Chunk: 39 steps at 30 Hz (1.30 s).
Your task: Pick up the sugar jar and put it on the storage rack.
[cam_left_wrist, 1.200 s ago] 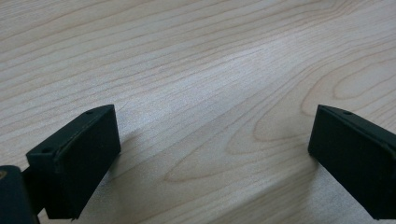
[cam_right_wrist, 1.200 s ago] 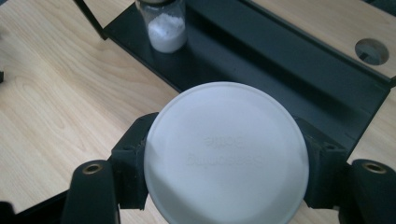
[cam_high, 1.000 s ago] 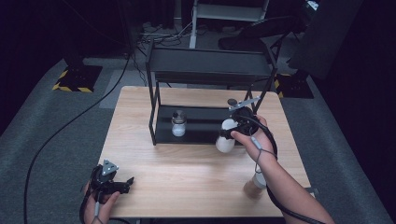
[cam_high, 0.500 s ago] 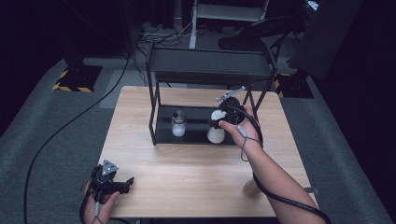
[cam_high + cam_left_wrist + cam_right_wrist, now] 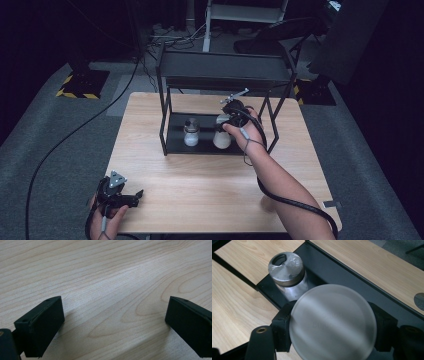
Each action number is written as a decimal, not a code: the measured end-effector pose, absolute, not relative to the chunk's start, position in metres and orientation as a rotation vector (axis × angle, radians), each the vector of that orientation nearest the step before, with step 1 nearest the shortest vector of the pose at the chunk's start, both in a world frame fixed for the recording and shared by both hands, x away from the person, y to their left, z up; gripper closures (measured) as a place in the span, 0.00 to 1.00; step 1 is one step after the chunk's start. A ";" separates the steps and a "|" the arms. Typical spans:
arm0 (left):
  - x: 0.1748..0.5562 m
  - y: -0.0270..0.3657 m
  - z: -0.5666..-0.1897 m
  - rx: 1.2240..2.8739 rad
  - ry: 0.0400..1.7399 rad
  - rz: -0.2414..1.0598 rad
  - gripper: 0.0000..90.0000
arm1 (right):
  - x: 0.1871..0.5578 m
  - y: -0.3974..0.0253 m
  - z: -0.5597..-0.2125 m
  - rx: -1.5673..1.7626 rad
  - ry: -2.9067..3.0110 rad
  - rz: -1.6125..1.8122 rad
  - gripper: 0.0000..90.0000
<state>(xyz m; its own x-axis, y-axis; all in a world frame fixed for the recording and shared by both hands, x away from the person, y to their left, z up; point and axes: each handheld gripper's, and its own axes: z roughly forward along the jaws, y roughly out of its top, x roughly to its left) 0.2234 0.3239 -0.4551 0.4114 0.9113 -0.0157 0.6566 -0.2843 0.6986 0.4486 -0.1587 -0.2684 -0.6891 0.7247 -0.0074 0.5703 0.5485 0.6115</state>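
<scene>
At the near left corner of the wooden table, the left gripper lies low over the bare wood in the person's left hand, its grey three-cornered plate on top. From its own view the two black jaws stand wide apart with nothing but wood grain between them, so it is open and empty.

Farther along, toward the middle of the table, a black two-tier metal rack stands on the tabletop. On its lower shelf sits a small glass shaker with a metal cap, upright, just to the left of the held item and apart from it. In the right gripper view its cap shows a pouring hole near the rim.

To the right of that, the right gripper reaches under the rack's upper tier and is clamped on a frosted white bottle, which is over the lower shelf. In the right gripper view the jaws press on both sides of the bottle's round top. Whether its base touches the shelf cannot be told.
</scene>
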 end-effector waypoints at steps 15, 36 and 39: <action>0.224 0.324 -0.455 2.041 1.327 0.520 0.01 | 0.470 -0.130 -0.287 1.101 2.534 0.819 0.37; 0.224 0.323 -0.455 2.039 1.329 0.521 0.01 | 0.477 -0.135 -0.303 1.141 2.509 0.878 0.25; 0.224 0.323 -0.455 2.040 1.330 0.521 0.01 | 0.472 -0.140 -0.300 1.134 2.497 0.921 0.21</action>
